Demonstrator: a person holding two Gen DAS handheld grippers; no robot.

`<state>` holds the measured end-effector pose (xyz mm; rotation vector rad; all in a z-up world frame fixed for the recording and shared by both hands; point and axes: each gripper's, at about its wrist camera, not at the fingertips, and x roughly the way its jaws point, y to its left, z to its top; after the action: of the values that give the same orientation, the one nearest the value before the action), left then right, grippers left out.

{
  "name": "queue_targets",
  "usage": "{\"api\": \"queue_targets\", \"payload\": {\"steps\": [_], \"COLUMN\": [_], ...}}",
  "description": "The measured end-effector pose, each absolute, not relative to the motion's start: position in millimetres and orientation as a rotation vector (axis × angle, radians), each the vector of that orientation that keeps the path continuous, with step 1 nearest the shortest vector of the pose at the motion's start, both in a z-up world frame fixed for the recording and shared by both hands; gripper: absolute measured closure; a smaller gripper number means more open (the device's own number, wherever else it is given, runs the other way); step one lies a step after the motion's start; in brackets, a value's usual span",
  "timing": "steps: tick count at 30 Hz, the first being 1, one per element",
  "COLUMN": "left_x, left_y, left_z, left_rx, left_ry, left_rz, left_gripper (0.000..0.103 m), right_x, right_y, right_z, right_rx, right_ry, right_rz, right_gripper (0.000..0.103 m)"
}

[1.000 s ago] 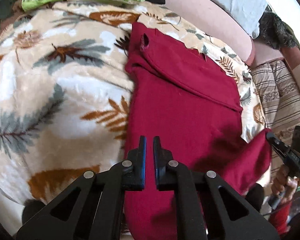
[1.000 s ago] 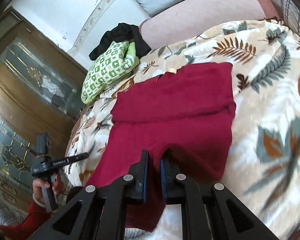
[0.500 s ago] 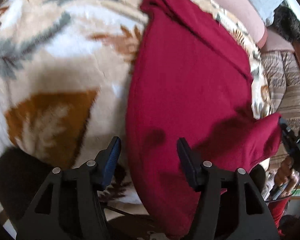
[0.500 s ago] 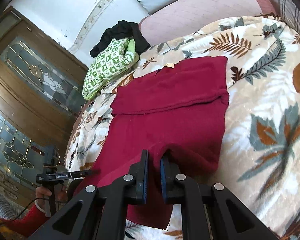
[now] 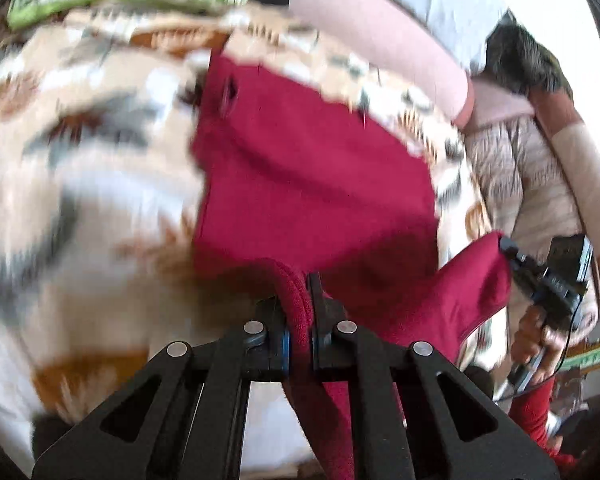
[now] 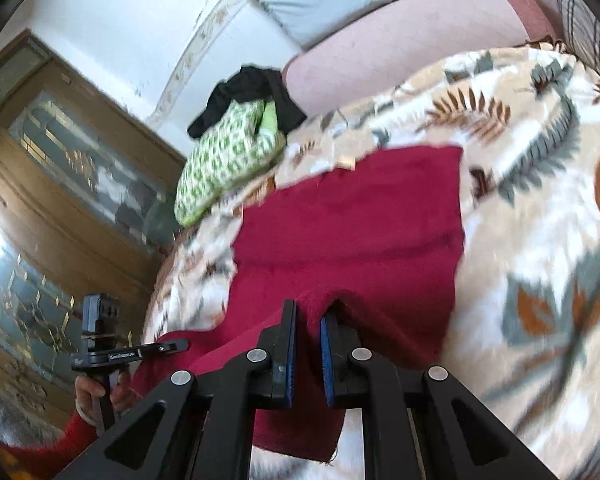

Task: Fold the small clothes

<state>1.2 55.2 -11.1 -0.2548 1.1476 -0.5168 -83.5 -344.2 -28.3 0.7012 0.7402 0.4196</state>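
1. A bed covered by a cream blanket (image 5: pixel 80 208) printed with brown and grey leaves fills both views; the left wrist view is blurred.
2. A dark red garment (image 5: pixel 312 168) lies spread on the blanket, its far part folded over, its near edge lifted at two corners.
3. A green and white patterned pillow (image 6: pixel 228 164) sits at the far end of the bed, with black clothing (image 6: pixel 244 96) beside it.
4. The left gripper (image 5: pixel 298 320) has just closed; its fingers are clamped on a bunched fold of the garment's near edge.
5. The right gripper (image 6: pixel 308 344) has its fingers pressed together on the other near corner of the garment.
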Motion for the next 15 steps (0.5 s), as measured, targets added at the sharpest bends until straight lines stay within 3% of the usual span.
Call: {"api": "queue_targets", "payload": {"steps": [4,8,9,11,12,15], "left_x": [73.7,148.6,163.1,177.6,180.8,177.1], "left_y": [33.4,17.7,16.7,21.0,25.3,30.7], "left_z": [-5.2,-33.9,-42.8,-50.7,-49.8,-28.4], "left_rx": [-0.307,-0.377,-0.405,-0.447,-0.465,-0.426], "left_ry": [1.112,1.122,1.141,1.181,1.188,1.147], "left_rz": [-0.497,-0.382,-0.386,-0.406,-0.424,-0.468], "left_gripper": [0.098,0.097,0.097,0.096,0.089,0.084], "right_x": [-27.5,39.7,54.8,67.8,65.4,43.7], "right_y": [-365.1,-384.9,-390.9,-404.6,-412.2,-420.9], "right_z": [-26.9,-54.3,-65.1,-74.8,-72.7,-54.9], "right_rx": [0.781,0.845,0.862,0.863,0.858,0.764], "right_ry": [0.710,0.765,0.792,0.808,0.786,0.751], "right_rz": [0.365,0.222,0.178,0.106,0.086,0.104], "right_gripper": [0.093,0.093,0.091,0.075,0.063,0.059]}}
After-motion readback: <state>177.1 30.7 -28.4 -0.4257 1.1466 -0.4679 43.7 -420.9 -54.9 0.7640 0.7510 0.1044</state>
